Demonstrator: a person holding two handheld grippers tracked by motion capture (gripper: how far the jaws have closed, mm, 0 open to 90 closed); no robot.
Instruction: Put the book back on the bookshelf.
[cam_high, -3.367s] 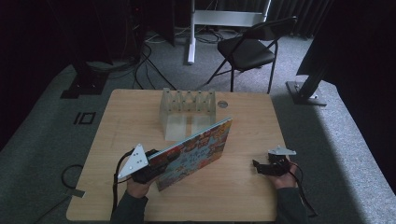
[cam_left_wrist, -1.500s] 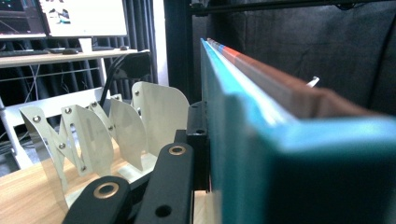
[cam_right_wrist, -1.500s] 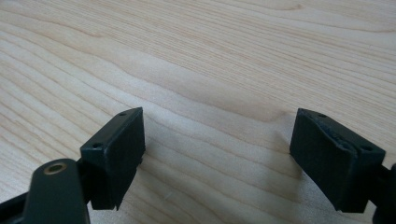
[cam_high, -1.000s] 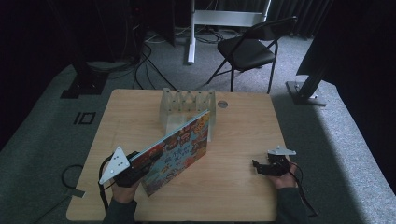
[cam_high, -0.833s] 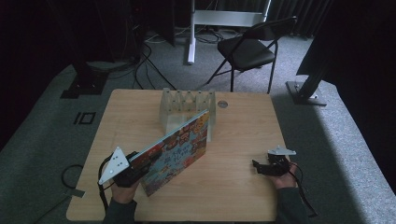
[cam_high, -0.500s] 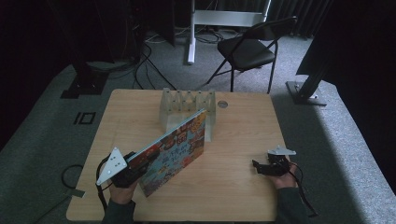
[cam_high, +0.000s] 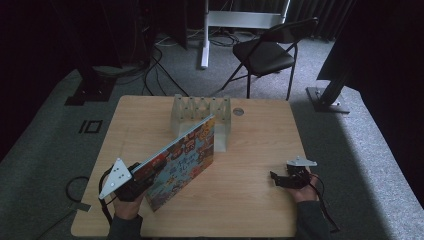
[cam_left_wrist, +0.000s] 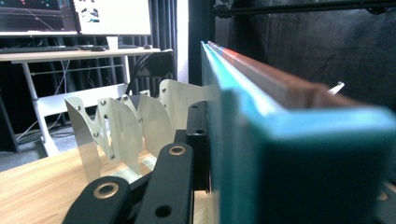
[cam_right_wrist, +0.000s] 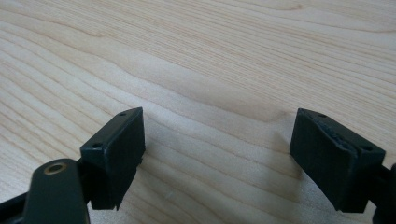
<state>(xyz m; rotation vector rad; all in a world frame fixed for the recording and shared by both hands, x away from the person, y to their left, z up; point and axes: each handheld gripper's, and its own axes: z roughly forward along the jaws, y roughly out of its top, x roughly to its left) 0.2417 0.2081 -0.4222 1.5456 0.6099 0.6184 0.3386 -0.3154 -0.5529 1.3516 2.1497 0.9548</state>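
The left gripper (cam_high: 137, 181) is clamped on the near corner of a picture book (cam_high: 182, 160), holding it tilted above the table (cam_high: 250, 210) with its far edge at the metal rack (cam_high: 200, 112). The right gripper (cam_high: 280, 180) rests with jaws apart. The book is probably being filed; next it must stand upright and enter a slot.
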